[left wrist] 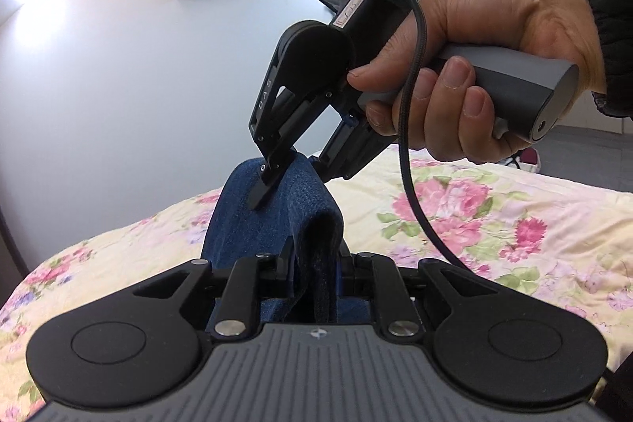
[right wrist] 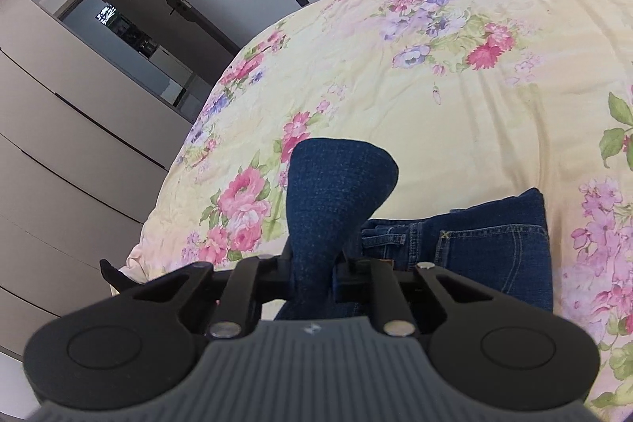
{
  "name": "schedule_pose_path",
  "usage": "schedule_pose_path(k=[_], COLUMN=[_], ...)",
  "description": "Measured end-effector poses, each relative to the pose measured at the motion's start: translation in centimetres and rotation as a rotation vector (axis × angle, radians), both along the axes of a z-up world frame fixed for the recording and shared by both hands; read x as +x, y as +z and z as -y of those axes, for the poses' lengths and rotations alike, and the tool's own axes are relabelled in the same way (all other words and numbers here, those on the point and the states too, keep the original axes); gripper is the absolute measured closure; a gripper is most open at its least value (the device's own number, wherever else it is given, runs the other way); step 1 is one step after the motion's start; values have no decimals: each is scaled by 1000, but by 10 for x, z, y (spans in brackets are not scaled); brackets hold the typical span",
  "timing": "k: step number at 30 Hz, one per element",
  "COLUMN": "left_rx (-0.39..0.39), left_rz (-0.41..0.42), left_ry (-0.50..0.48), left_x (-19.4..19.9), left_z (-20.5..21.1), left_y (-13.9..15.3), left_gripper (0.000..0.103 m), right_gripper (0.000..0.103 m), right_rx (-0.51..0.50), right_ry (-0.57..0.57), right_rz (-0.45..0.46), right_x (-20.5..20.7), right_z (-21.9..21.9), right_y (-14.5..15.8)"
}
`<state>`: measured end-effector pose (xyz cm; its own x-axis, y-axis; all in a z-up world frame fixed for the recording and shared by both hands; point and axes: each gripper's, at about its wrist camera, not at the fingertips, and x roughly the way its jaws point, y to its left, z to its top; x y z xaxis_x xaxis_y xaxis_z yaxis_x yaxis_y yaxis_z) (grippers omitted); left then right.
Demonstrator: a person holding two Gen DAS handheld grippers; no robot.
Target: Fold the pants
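The pants point(right wrist: 494, 236) lie partly folded at the lower right on the flowered bed point(right wrist: 435, 86); one end is lifted, both the left gripper point(left wrist: 312, 271) and right gripper point(left wrist: 273, 180) clenched on it; laying it down remains, I judge; "DAS" is readable on the right gripper.

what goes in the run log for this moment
fold pants | left gripper: shut on jeans | right gripper: shut on jeans | lifted above bed

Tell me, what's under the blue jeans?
Under the jeans is the flowery bedspread. Both grippers, left and right, pinch a raised part above it. Whatever lies directly beneath the flat denim is covered.
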<state>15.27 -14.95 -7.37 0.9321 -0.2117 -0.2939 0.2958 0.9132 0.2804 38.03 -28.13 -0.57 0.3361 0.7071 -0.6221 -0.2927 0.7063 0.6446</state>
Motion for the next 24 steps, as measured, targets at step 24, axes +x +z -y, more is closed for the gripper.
schedule_pose_path(k=[24], left_rx=[174], left_rz=[-251], left_ry=[-121], left_x=[11], left_z=[58], left_y=[-99], left_gripper=[47], right_gripper=[83], right_rx=[177], right_ry=[-74], right_rz=[-61], right_x=[22], right_z=[125], right_y=[-218])
